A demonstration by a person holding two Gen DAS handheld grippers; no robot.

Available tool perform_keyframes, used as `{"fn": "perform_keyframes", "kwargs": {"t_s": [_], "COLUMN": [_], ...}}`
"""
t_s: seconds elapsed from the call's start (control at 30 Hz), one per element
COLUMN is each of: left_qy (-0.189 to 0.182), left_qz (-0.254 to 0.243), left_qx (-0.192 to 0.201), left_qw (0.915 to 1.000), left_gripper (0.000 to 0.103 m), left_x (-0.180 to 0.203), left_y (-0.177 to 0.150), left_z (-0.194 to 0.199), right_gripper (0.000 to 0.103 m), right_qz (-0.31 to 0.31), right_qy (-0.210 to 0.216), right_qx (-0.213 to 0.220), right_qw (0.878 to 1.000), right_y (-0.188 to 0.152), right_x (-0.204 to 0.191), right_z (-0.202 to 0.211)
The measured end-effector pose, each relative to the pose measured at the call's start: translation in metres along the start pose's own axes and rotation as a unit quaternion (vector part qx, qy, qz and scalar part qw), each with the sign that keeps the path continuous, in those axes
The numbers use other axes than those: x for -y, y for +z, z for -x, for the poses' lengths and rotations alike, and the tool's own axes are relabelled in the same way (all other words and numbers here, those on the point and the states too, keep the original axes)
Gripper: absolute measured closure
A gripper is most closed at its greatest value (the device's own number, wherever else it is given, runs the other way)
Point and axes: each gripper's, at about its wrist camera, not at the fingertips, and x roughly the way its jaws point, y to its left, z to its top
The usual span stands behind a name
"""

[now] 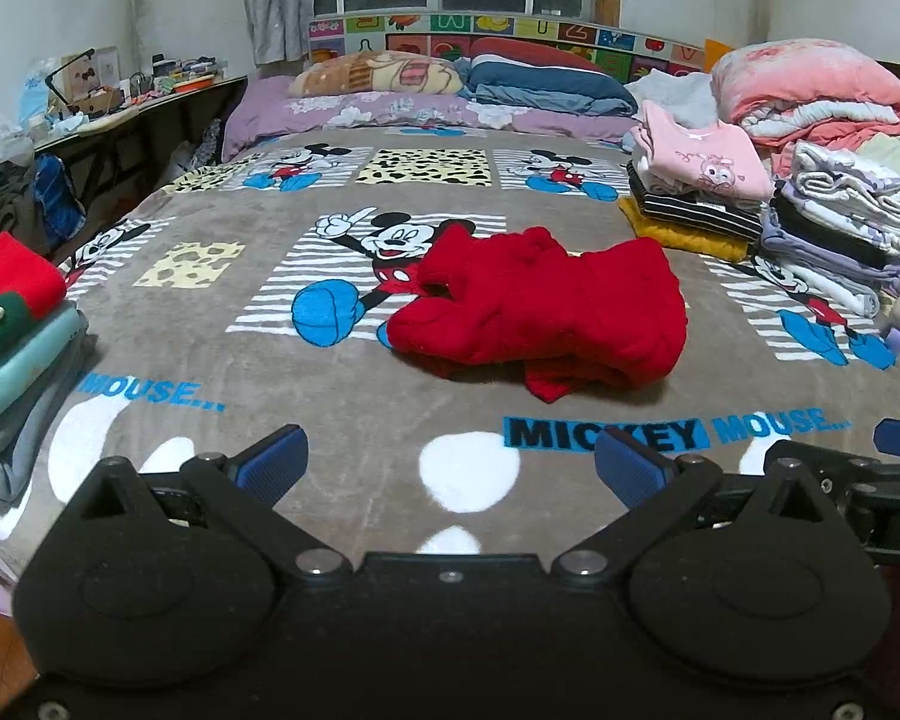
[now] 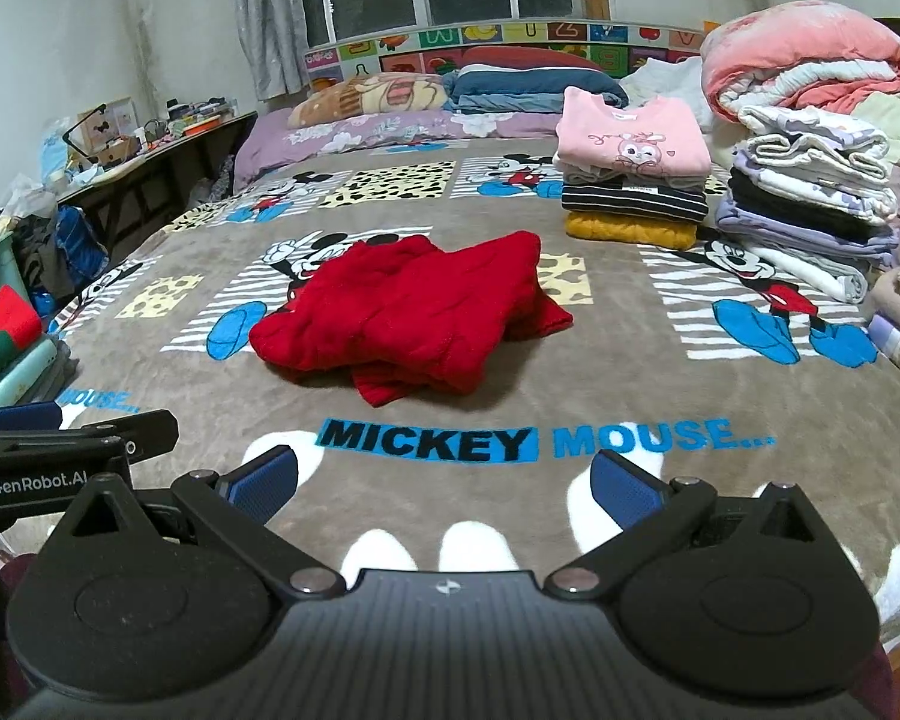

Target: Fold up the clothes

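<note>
One red garment (image 1: 540, 306) is lying bunched at the bed's (image 1: 342, 396) middle, well apart from both grippers. Folded stacks (image 1: 699, 192) are sitting along the bed's right edge. Left gripper (image 1: 450, 468) and right gripper (image 2: 444, 480) are hovering at the near edge, jaws spread wide, gripping nothing.

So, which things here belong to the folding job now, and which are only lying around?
For the job:
- red sweater, rumpled, mid-blanket
- left gripper, open, empty
- right gripper, open, empty

Just lying about:
- pink-topped folded pile
- pillow
- cluttered desk
- rolled pink quilt
</note>
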Motion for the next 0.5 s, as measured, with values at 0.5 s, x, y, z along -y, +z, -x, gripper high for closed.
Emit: {"fn": "perform_keyframes", "kwargs": {"t_s": [0.5], "left_qy": [-0.002], "left_qz": [0.001], "left_qx": [-0.004], "left_qw": [1.0000], "left_gripper": [0.000], "left_x": [0.0012], "left_y": [-0.0013], "left_z": [-0.0010], "right_gripper": [0.000], "right_qz": [0.003], "right_qy": [-0.001], "right_qx": [-0.002], "right_qw": [1.000], "right_y": [-0.0022], "right_x": [-0.0030], "right_z": [-0.0008]}}
